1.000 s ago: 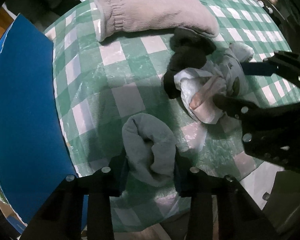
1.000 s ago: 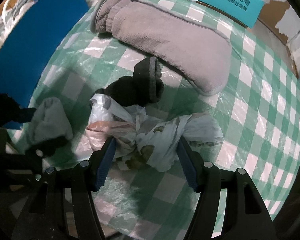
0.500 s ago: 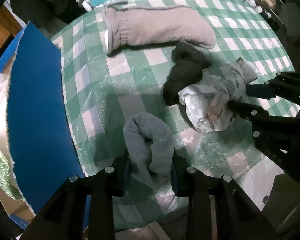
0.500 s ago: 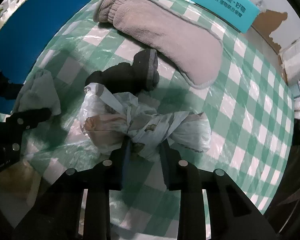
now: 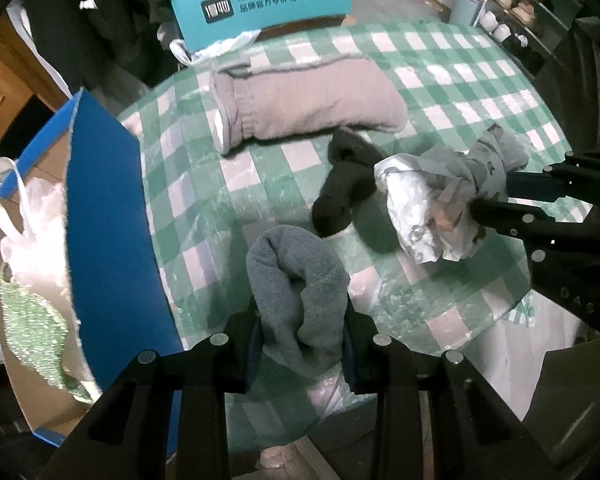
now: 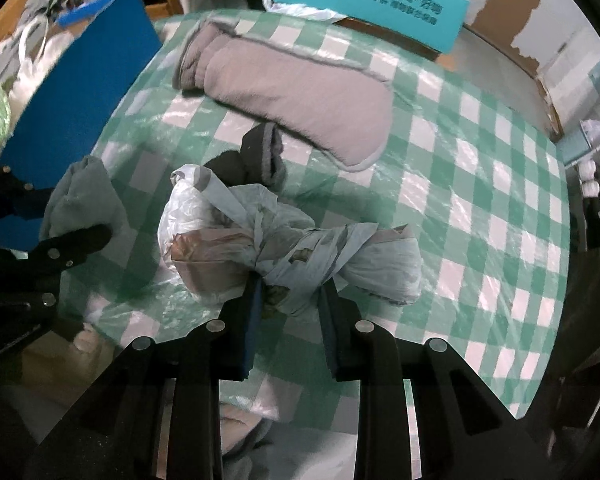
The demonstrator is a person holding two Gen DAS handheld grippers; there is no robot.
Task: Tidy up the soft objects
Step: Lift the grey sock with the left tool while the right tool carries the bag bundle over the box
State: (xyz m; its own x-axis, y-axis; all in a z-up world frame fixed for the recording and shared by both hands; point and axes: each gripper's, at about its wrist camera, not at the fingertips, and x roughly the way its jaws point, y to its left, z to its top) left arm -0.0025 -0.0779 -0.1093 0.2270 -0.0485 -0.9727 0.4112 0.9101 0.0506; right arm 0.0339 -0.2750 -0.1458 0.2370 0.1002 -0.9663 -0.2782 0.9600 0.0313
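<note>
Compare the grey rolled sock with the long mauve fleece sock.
The grey rolled sock is folded into a compact bundle; the long mauve fleece sock lies stretched out flat. The grey one is gripped between the left gripper fingers; the mauve one rests untouched on the checked tablecloth. Both are soft fabric.

lived-in home room, cluttered. table under green-and-white checked cloth (image 6: 480, 184) with clear plastic cover. worn grey fleece sock (image 6: 300, 92) lying at 12 o'clock on it. teal printed carton (image 5: 260, 4) beyond table at 12. open blue cardboard box (image 5: 108, 240) at 9, stuffed with white plastic bags (image 5: 32, 232). shoe rack with pairs of shoes (image 5: 520, 4) at 2. dark clothes hanging (image 5: 100, 12) at 11, wooden furniture (image 5: 0, 92) at 10.
</note>
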